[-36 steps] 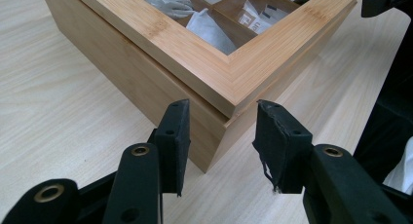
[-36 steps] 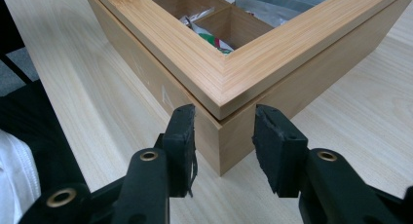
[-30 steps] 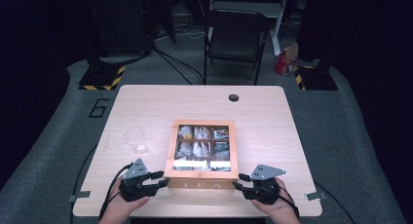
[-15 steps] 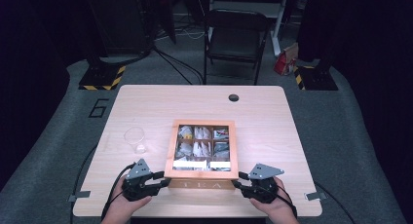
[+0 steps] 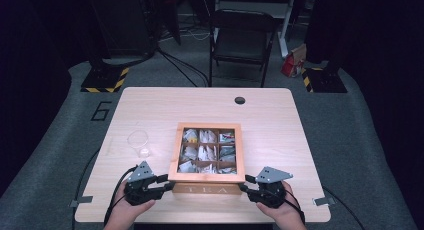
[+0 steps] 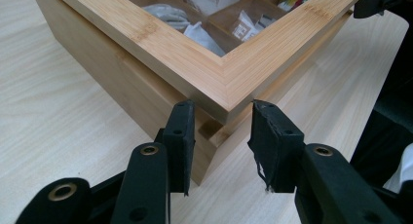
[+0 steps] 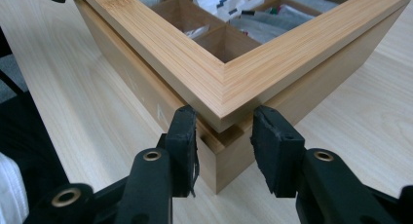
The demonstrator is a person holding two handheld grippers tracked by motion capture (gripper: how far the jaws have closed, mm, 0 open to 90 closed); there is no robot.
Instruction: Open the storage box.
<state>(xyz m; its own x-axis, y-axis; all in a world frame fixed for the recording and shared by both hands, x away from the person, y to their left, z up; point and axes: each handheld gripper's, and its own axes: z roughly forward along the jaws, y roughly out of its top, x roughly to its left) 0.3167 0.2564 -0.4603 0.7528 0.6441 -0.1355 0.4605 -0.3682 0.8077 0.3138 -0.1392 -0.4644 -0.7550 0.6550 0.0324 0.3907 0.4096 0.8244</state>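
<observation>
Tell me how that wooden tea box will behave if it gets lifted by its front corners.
The wooden tea box looks rigid, so it probably won't flex. Its lid sits slightly raised at the corners, so it may swing open rather than lift the base. The smooth wood could slip.

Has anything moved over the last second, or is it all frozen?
Nothing visibly changed. The left gripper and right gripper sit at the near corners of the wooden tea box as before, and the clear cup keeps its place.
</observation>
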